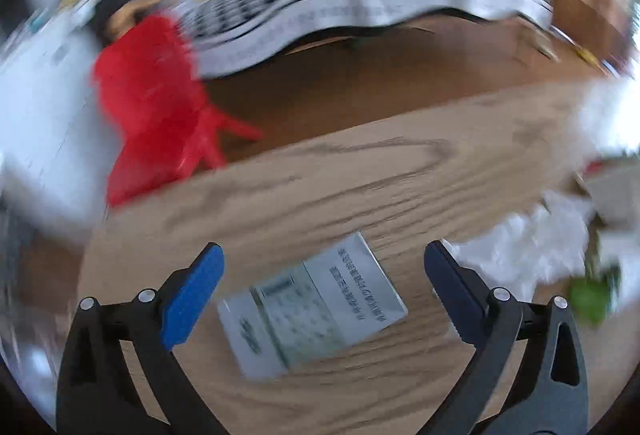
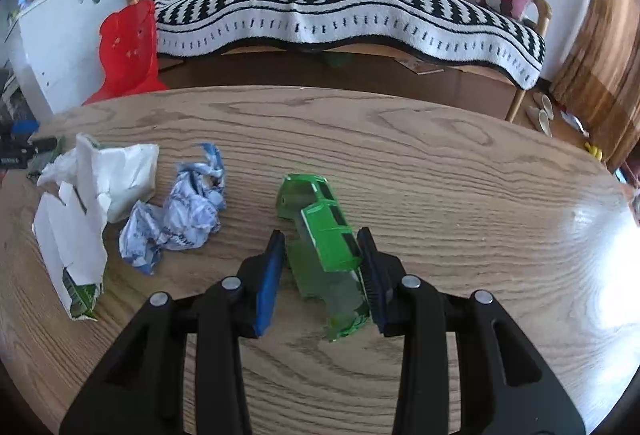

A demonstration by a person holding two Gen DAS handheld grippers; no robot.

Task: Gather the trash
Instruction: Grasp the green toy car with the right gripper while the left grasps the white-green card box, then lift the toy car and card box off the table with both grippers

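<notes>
- Table (image 2: pixel 400 139): wood grain, one; trash on it counted from the right wrist view: three pieces, plus one card in the left wrist view.
- Green wrapper (image 2: pixel 320 231): one, flattened, centre of the right view, lying on the table between the right gripper's (image 2: pixel 322 247) blue pads.
- Right gripper: jaws part-closed around the wrapper; far pad touches its edge, near pad shows a gap, so a firm grip cannot be told.
- Blue-white wrapper (image 2: pixel 180 211): one, crumpled, at 9 o'clock of the green one, apart from it.
- White paper (image 2: pixel 96 191): one torn crumpled pile, further at 9 o'clock, green print at its lower end, unreadable.
- Left gripper (image 1: pixel 324 257): jaws wide open, nothing held.
- Card (image 1: pixel 312 309): one, white-grey, flat on the table at 6 o'clock of the left fingertips, between the fingers; printed East Asian characters and a grid, too blurred to read.
- Red chair (image 2: pixel 128 51): one, at 10 o'clock beyond the table.
- Sofa (image 2: pixel 340 7): one, black-white patterned throw, at 12 o'clock.
</notes>
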